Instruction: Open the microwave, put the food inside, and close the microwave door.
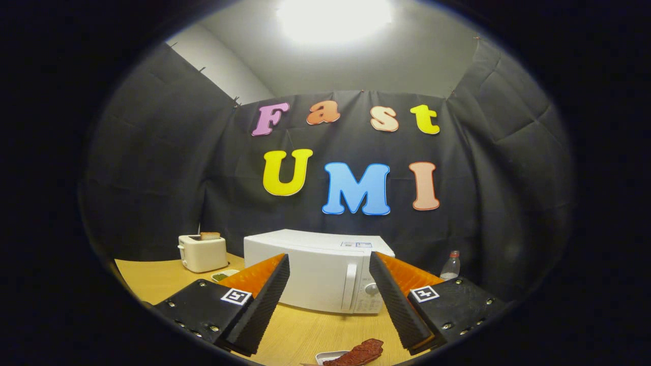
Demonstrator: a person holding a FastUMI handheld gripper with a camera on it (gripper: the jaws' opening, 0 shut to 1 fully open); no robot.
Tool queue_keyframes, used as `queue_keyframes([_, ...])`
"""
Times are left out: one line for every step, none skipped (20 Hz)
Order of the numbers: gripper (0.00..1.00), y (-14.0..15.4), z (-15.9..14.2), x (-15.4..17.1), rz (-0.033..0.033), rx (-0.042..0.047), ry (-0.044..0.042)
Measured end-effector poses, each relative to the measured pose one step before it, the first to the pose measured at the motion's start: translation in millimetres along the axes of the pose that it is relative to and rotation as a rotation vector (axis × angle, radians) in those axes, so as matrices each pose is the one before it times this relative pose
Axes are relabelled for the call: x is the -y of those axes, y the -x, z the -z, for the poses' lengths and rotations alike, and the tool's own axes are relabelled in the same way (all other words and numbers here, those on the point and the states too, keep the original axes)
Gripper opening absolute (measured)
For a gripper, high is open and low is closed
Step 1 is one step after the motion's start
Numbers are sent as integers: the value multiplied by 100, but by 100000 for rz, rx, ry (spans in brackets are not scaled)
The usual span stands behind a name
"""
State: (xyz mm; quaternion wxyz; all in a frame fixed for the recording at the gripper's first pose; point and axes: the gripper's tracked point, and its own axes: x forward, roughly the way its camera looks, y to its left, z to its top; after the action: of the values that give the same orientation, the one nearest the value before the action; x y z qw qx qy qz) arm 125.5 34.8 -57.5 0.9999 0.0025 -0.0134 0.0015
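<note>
— Where do we find the microwave (315, 274)?

— We see it on the table (152, 279), beyond the gripper (329, 284), whose fingers stand wide apart with nothing between them. Its door is closed, with the handle (349, 287) toward its right side.

— And to its left?

— We have a toaster (202, 252) there, with a slice of bread (210, 236) in its slot, and a small dish (224, 275) just in front of it.

— To the right?

— A bottle (450, 266), behind the right finger.

— And the food (358, 352)?

— On a plate (328, 357), on the near side of the fingers, well in front of the microwave.

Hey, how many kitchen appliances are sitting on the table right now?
2. The white microwave stands beyond the open tool, door shut. The white toaster sits to its left, with bread in the slot. Others may be hidden behind the fingers.
</note>
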Motion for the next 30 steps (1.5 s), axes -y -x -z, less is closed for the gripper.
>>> queue_keyframes([98, -746, 493, -28, 349, -1002, -199])
queue_keyframes([98, -836, 760, -65, 136, -1201, -565])
queue_keyframes([98, -644, 483, -25, -13, -805, -814])
queue_keyframes([98, -861, 561, -9, 336, -385, -1025])
queue_keyframes([98, -895, 483, 186, 972, -492, -789])
queue_keyframes([98, -845, 578, 224, 882, -816, -860])
queue_keyframes([98, -842, 746, 153, 447, -1147, -1092])
queue_keyframes([98, -1172, 841, 46, 391, -1079, -895])
queue_keyframes([98, -916, 482, 208, 728, -446, 120])
queue_keyframes([98, -1078, 556, 346, 1252, -364, 836])
queue_keyframes([98, -1021, 688, 375, 1249, -620, 732])
queue_keyframes([98, -977, 810, 322, 1292, -1148, 806])
queue_keyframes([98, -728, 668, 238, 847, -1048, 535])
queue_keyframes([98, -738, 701, 180, 829, -916, 382])
queue_keyframes([98, -825, 627, 90, 319, -764, 10])
queue_keyframes([98, -567, 436, -10, 130, -562, -256])
queue_keyframes([98, -628, 498, 139, 629, -719, -56])
queue_keyframes([98, -624, 422, 69, 375, -152, 62])
queue_keyframes([98, -513, 388, 100, 960, -198, 228])
queue_keyframes([98, -574, 479, 267, 1108, -187, 212])
queue_keyframes([98, -507, 485, 2, -92, -761, -375])
queue_keyframes([98, -570, 575, -245, -758, -800, -879])
queue_keyframes([98, -414, 348, 89, 295, -840, -679])
queue_keyframes([95, -632, 668, 248, 382, -1493, -1247])
queue_keyframes([94, -575, 448, 18, 253, -1099, -1587])
queue_keyframes([88, -522, 281, 458, 1244, -851, -929])
queue_keyframes([82, -460, 346, 294, 876, -1519, -1077])
queue_keyframes([74, -548, 519, 106, -152, -1386, -1373])
queue_keyframes([72, 96, 549, 384, 1472, -2464, -962])
queue_keyframes([41, 8, 188, 124, -1078, -1258, -2049])
